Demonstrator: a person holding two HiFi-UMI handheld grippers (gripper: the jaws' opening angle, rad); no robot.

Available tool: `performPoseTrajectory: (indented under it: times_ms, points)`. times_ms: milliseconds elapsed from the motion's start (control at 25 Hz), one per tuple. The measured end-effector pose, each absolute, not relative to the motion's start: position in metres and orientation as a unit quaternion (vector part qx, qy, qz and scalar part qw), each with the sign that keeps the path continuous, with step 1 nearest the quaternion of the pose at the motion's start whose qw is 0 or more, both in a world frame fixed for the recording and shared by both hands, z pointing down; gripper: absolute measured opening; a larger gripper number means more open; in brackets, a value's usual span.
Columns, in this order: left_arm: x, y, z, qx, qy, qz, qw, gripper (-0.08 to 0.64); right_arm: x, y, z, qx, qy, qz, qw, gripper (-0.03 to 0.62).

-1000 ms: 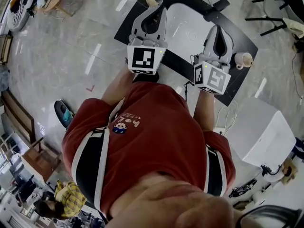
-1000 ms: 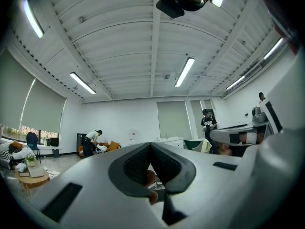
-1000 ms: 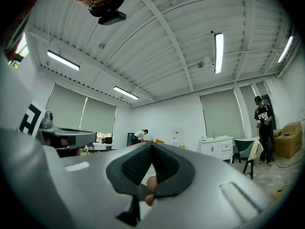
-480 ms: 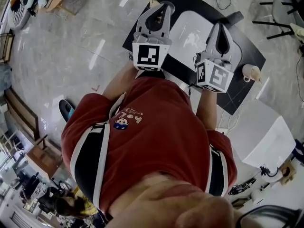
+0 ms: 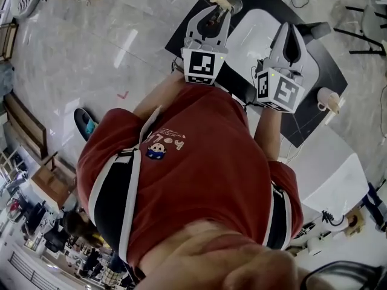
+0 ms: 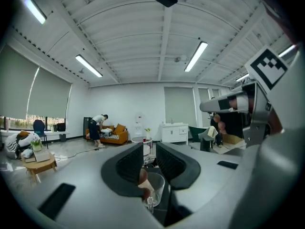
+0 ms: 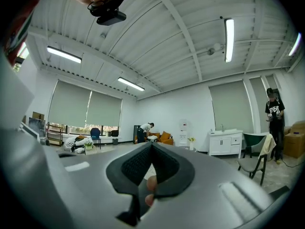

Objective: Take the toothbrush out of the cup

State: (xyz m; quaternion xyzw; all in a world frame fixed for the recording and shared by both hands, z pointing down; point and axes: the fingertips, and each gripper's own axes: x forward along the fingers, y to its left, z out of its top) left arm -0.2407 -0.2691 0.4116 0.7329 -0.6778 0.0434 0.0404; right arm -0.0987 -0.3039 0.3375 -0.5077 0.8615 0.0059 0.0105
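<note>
The left gripper [image 6: 149, 152], jaws part-open and just now opening, points almost level at the clear cup [image 6: 157, 189]. The cup sits just ahead and slightly below, on the black mat [image 5: 311, 71]. The toothbrush [image 6: 144, 181] stands on end in the cup, its top showing in the gap between the jaws, with no pad on it yet. The right gripper [image 7: 151, 151] is closed on nothing and lies farther off. Around them is a wide white room with strip lights and a pale floor.
</note>
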Motion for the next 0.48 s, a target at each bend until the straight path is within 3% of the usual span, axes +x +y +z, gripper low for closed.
performPoseTrajectory:
  times_ms: [280, 480]
  points:
    - [-0.252, -0.277, 0.474, 0.733, -0.668, 0.078, 0.104, 0.157, -0.112, -0.311, 0.347, -0.510, 0.860, 0.005, -0.005, 0.009]
    - [-0.263, -0.299, 0.501, 0.726, -0.668, 0.084, 0.138, 0.171, -0.113, -0.319, 0.353, -0.518, 0.855, 0.004, -0.017, 0.009]
